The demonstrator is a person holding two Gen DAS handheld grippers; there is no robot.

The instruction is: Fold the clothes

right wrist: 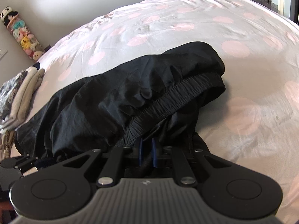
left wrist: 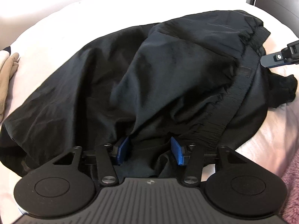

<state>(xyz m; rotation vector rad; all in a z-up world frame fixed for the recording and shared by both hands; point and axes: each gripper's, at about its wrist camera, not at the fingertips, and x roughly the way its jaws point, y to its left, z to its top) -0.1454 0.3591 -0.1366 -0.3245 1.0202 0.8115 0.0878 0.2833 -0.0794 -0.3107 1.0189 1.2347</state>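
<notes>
Black shorts with an elastic waistband lie bunched on a bed with a pink-dotted white cover. My left gripper is open at the near edge of the shorts, its blue pads apart with black cloth lying between them. My right gripper has its blue pads almost together on a fold of the shorts just below the waistband. The right gripper also shows at the right edge of the left wrist view.
Folded beige and grey clothes are stacked at the left of the bed; beige cloth shows in the left wrist view. A tube of plush toys stands by the wall. A pink fuzzy blanket lies at the right.
</notes>
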